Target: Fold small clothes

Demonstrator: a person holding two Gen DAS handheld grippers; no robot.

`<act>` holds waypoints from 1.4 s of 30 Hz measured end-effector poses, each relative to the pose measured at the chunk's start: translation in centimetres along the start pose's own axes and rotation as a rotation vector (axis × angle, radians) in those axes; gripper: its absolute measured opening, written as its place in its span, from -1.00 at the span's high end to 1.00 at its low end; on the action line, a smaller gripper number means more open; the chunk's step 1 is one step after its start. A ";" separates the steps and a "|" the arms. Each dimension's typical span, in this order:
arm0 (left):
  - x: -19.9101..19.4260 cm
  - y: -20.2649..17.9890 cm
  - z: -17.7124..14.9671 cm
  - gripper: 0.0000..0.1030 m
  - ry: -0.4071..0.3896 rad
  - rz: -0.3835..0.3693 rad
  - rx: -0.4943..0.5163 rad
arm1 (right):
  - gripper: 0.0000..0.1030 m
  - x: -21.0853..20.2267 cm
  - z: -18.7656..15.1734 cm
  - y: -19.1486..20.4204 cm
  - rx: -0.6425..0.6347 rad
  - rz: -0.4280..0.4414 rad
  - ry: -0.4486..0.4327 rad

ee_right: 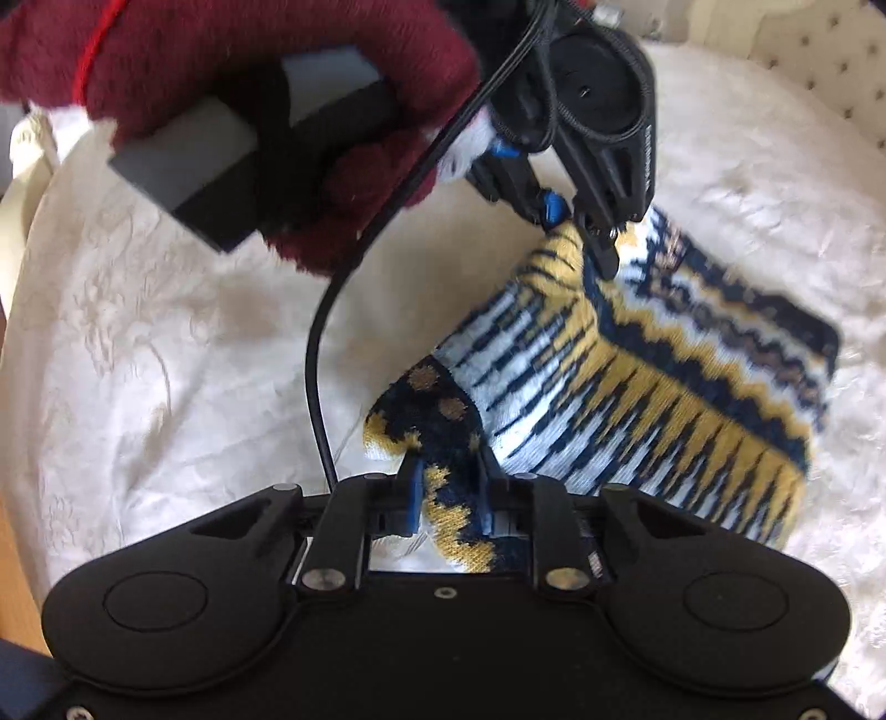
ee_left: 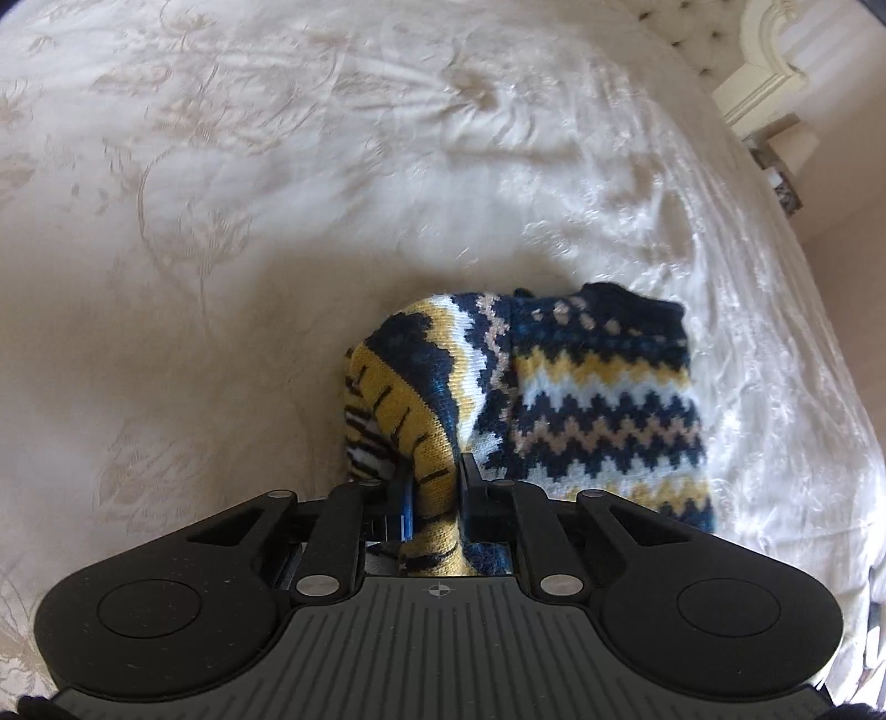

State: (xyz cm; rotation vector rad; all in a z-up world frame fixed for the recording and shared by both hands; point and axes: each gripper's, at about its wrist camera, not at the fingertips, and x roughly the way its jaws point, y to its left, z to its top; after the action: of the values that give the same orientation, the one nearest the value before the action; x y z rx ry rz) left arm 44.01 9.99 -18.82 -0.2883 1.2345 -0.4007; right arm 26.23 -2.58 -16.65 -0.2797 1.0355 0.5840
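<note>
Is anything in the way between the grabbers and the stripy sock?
Nothing visible. Both already have the sock pinched in their fingers: the right gripper holds the dark dotted end, and the left gripper holds the yellow edge farther along. Only the white bedspread lies around it.

Cream bedspread; tufted headboard

2 grippers, 1 knit sock, 1 gloved hand, 1 bedspread.

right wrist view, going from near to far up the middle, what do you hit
right gripper clamped on the sock's dark toe → patterned sock → left gripper pinching its far end → white bedspread
</note>
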 end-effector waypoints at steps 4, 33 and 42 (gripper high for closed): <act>-0.1 0.9 -0.3 0.44 -0.019 -0.032 -0.056 | -0.05 -0.9 -0.1 -1.8 0.103 0.045 -0.016; -1.5 0.6 -9.2 -0.29 0.047 -0.105 -0.048 | -0.52 -0.3 -2.9 -24.6 0.752 0.103 -0.134; 2.7 -0.2 -8.6 -0.42 0.097 -0.276 -0.104 | -0.58 3.6 -5.8 -25.4 0.927 0.327 -0.106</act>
State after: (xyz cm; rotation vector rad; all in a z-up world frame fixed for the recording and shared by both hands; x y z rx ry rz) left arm 36.53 8.59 -23.70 -0.5373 1.3171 -0.5941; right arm 38.03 -24.90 -23.97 0.7373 1.1506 0.3489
